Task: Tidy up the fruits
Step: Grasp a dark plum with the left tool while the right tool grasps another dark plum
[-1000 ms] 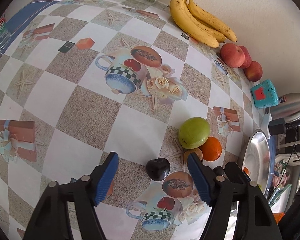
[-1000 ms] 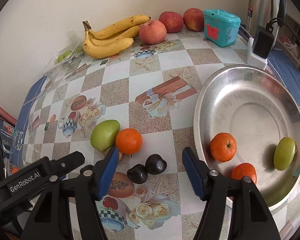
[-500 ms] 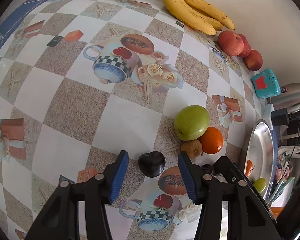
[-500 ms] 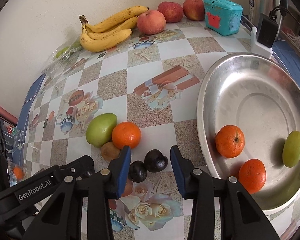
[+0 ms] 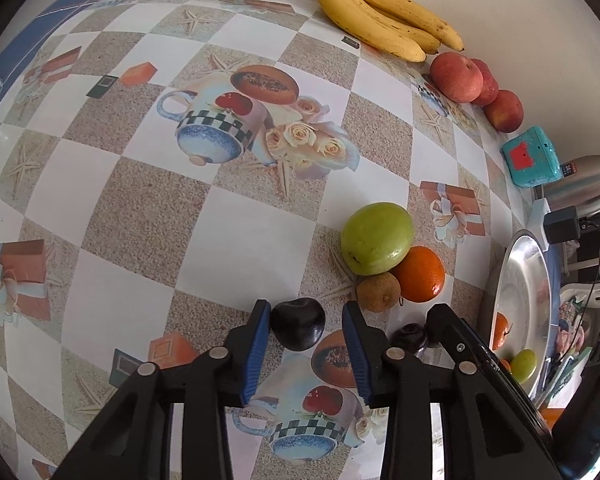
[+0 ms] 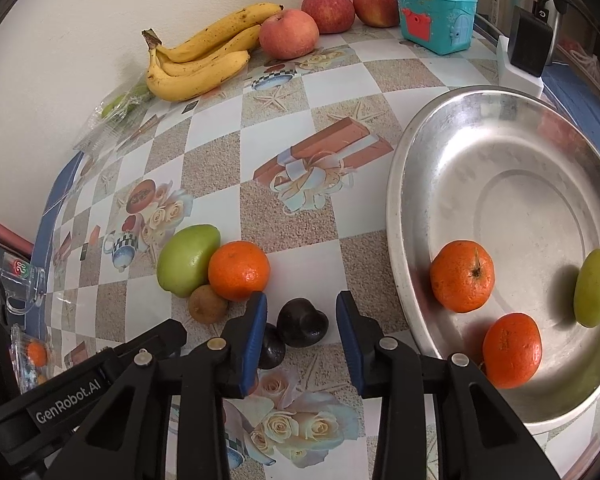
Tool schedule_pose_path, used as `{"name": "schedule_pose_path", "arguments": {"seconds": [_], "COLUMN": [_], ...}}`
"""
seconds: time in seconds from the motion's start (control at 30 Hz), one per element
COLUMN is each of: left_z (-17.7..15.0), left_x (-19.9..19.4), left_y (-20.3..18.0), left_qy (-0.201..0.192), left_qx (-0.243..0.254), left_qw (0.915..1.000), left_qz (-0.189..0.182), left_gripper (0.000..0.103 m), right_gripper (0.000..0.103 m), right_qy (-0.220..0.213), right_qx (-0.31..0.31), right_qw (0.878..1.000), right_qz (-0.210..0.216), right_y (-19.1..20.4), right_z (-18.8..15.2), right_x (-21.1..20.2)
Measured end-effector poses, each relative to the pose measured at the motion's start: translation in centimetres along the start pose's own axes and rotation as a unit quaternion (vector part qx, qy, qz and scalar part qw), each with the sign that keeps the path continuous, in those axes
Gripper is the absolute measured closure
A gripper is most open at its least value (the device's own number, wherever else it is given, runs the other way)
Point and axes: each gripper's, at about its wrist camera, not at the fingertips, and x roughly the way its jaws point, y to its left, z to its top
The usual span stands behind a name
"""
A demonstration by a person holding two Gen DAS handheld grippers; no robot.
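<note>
The left gripper (image 5: 306,334) and right gripper (image 6: 302,322) are each closing their jaws round a dark plum (image 5: 297,323) (image 6: 302,322) on the tabletop (image 6: 284,216). Neither plum is pinched yet. Squeeze softly, then lift into the metal plate (image 6: 412,168).

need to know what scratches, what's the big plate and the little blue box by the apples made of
Plate: looks like bare metal, likely steel; grey, dull sheen, blurred reflections of the fruit. Blue box: probably moulded plastic; glossy turquoise with a red panel, though painted tin can't be ruled out.
</note>
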Motion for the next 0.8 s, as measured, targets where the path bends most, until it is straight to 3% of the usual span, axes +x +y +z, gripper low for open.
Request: {"name": "schedule_pose_path", "arguments": {"seconds": [0.27,0.8], "left_z": [-0.02,0.03], "left_x": [-0.38,-0.57], "left_y": [0.24,0.28], "left_qy": [-0.004,-0.005], "left_qx": [0.0,-0.006], "left_qw": [1.0,0.9999], "left_qz": [0.003,-0.006], "left_gripper": [0.072,0.074], "right_gripper": [0.071,0.078], "right_qy": [0.004,0.006], "right_qx": [0.007,0.016], "right_qw": [1.0,1.0], "right_qz": [0.002,0.014], "right_y": [-0.24,-0.4], "right_z": [-0.05,-0.05], "right_x": [0.22,0.24]}}
